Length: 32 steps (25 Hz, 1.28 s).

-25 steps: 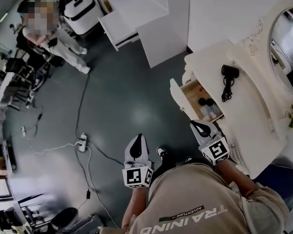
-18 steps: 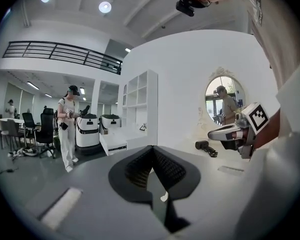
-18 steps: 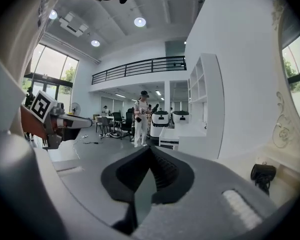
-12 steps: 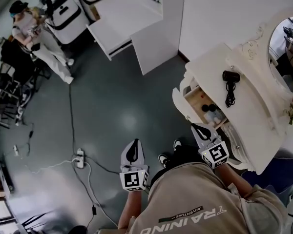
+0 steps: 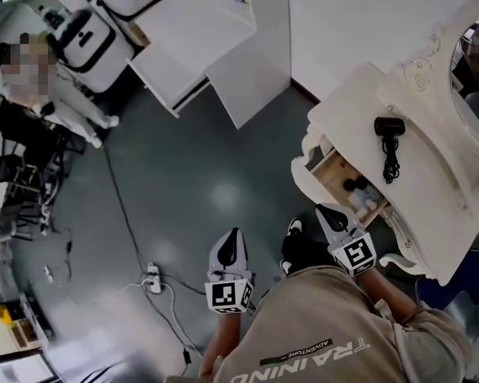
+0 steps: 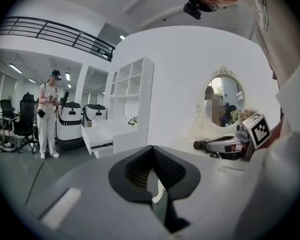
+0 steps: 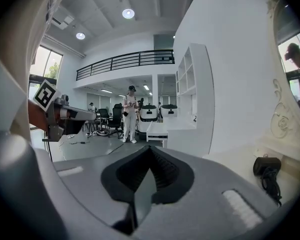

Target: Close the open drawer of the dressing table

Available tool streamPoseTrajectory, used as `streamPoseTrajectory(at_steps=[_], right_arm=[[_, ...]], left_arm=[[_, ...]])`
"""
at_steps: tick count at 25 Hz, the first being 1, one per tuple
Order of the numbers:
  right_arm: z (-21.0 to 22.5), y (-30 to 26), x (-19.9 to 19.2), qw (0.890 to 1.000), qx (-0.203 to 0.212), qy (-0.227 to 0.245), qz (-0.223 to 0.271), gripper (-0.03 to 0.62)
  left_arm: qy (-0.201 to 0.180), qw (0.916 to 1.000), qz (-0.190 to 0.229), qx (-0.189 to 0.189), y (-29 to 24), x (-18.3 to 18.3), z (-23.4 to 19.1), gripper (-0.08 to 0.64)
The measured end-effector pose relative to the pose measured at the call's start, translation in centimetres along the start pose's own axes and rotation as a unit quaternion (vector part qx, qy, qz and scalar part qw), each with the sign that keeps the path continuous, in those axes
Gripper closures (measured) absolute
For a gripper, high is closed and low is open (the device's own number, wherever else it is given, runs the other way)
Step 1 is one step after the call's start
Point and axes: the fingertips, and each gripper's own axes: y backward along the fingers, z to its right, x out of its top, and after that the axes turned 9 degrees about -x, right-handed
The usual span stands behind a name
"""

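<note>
In the head view, the white desk (image 5: 359,102) stands at the right with its drawer (image 5: 341,183) pulled open at the front, and small dark things lie inside it. A black hair dryer (image 5: 389,128) lies on the desk top, below the oval mirror (image 5: 473,70). The right hand-held gripper (image 5: 331,214) hangs just beside the drawer's near end, its tip pointing along the drawer front. The left hand-held gripper (image 5: 232,238) hangs over the grey floor (image 5: 199,174), well apart from the desk. A power strip (image 5: 153,278) lies on the floor, and a person (image 5: 40,94) stands at the far left by a white shelf unit (image 5: 199,38). In the left gripper view, the left hand-held gripper (image 6: 152,151) is clenched on nothing, its jaws pressed together, with the right one (image 6: 230,145) and the mirror (image 6: 225,96) to its right. In the right gripper view, the right hand-held gripper (image 7: 150,151) is likewise clenched and empty. The hair dryer (image 7: 266,166) lies at the right and the person (image 7: 130,114) stands far ahead.
</note>
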Motion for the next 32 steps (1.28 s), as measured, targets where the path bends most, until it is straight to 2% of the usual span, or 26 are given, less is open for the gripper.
streamPoseTrajectory(at_steps=[4, 8, 13, 17, 24, 28, 32], right_arm=[[1.9, -3.5, 1.3, 0.999, -0.026, -0.022, 0.007, 0.591], [3.8, -5.3, 2.3, 0.998, -0.048, -0.048, 0.016, 0.590], [6.5, -4.2, 2.4, 0.993, -0.102, -0.065, 0.013, 0.591], [8.5, -2.3, 1.7, 0.985, -0.151, -0.083, -0.003, 0.591], [10.4, 0.4, 0.8, 0.966, -0.235, -0.105, -0.015, 0.591], [11.1, 2.4, 1.0, 0.947, -0.298, -0.122, -0.017, 0.591], [11.8, 3.6, 2.0, 0.927, -0.354, -0.124, -0.009, 0.591]], left_arm=[[-0.011, 0.9993, -0.012, -0.033, -3.8, 2.1, -1.9, 0.541], [-0.028, 0.9967, -0.012, -0.075, -8.1, 4.0, -2.0, 0.541], [-0.024, 0.9896, -0.014, -0.141, -12.9, 5.0, -0.2, 0.541], [-0.035, 0.9800, -0.024, -0.194, -15.5, 6.5, 2.2, 0.541], [-0.050, 0.9563, -0.039, -0.285, -19.8, 5.8, 5.0, 0.541], [-0.044, 0.9362, -0.062, -0.343, -21.3, 4.7, 6.4, 0.541], [-0.062, 0.9131, -0.080, -0.395, -23.2, 4.3, 7.5, 0.541]])
